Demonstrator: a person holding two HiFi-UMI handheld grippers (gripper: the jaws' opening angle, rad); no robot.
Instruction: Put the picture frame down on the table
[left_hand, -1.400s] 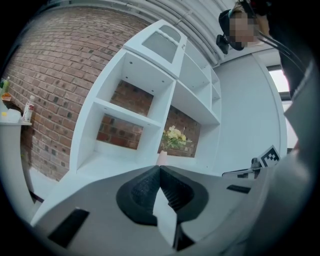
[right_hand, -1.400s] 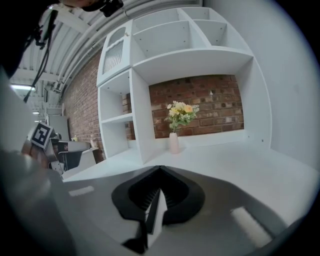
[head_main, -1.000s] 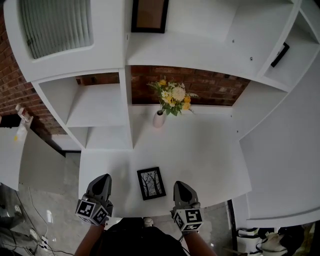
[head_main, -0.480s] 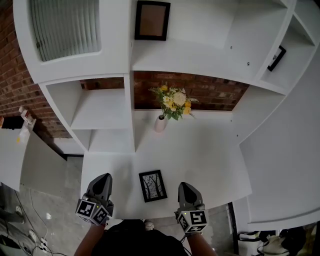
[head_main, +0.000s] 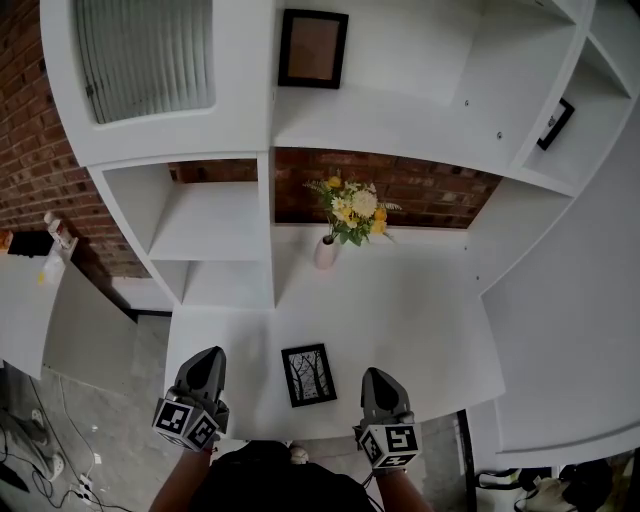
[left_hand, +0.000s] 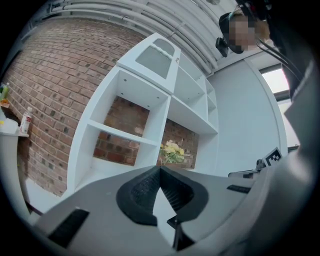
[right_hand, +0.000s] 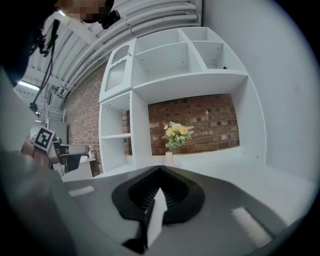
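Backdrop: red brick wall (head_main: 400, 180) behind a white open-shelf unit (head_main: 215, 220) that wraps around a white desk (head_main: 400, 310).
Desk contents: pale slim vase of yellow and white flowers (head_main: 327, 252) near the back; small black-framed picture of bare trees (head_main: 308, 375) near the front edge.
Task's thing: that small black-framed picture lies flat, face up, and no tool touches it.
Other frame: larger dark-framed picture with a brown panel (head_main: 313, 48) stands on a high shelf, well apart from both tools.
Left tool (head_main: 207, 352): jaws pressed together, nothing between them, pointing roughly level over the desk's front left corner.
Right tool (head_main: 377, 372): jaws fully together, empty, pointing nearly level toward the vase.
Key relation: the small frame lies between the two tools, alongside their tips. Its long axis runs away from the person with a slight tilt. The right tool is somewhat nearer to it than the left.
Judgement: the frame reads as already set down, so the task looks finished or nearly so.
Next move, if any: a regrasp would fall to the right tool, which would swing inward to its left.
Risk: a flat frame offers little edge for the jaws.
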